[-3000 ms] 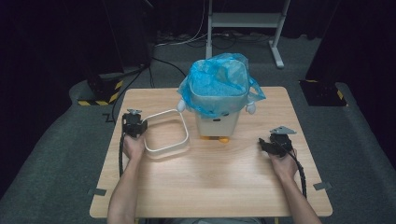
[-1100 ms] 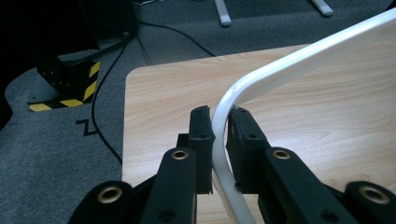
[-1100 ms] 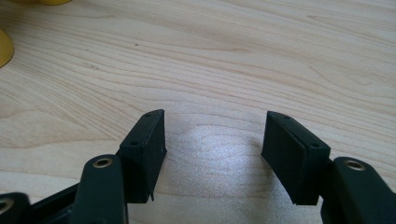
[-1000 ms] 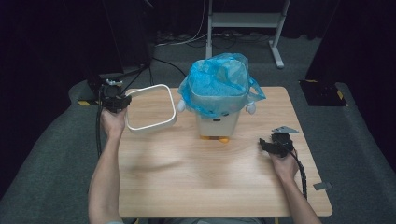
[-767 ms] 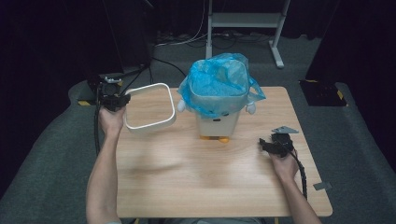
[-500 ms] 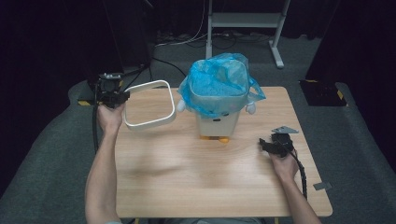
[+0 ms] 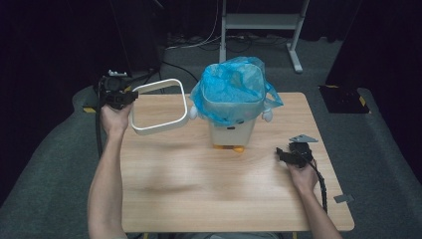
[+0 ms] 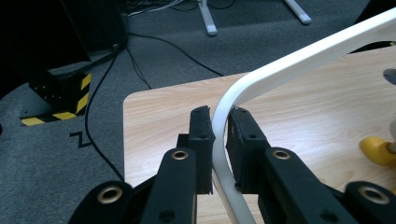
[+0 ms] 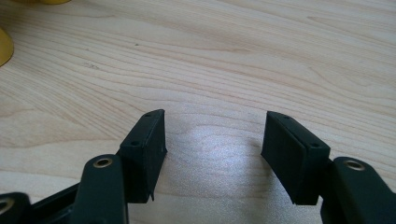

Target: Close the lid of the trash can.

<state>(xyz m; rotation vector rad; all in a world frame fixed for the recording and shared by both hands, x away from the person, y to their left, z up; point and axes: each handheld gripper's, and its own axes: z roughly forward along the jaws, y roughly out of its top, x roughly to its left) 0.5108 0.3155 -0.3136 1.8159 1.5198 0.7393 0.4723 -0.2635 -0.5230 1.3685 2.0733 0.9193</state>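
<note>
Two grippers in play at a wooden table (image 7: 199, 189). Left gripper (image 7: 115, 93) is raised over the table's far-left corner, its two black jaws pinched onto the rim of a white rounded-square ring (image 7: 159, 106). Left gripper view confirms it: the white ring (image 8: 243, 93) runs up between the pads, both pads pressed against it, then curves away to the upper right over the tabletop (image 8: 163, 112). The ring is off the table surface, tilted, its far side near the bin.

Small white bin (image 7: 233, 128) stands upright near the table's middle-back, lined with a blue plastic bag (image 7: 231, 89) that puffs out over its rim. Bin has yellow feet (image 7: 238, 148) and round white knobs at its sides; one yellow foot (image 8: 378, 150) appears at the right edge of the left gripper view.

Right gripper (image 7: 293, 153) rests low at the table's right side, well apart from the bin, a cable (image 7: 321, 185) trailing back along the forearm. Its jaws are spread wide with nothing between them, bare wood grain (image 9: 215, 70) showing in the gap.

Dark cables (image 8: 140, 65) and a black-and-yellow striped block (image 8: 56, 100) lie on the grey carpet beyond the table.
</note>
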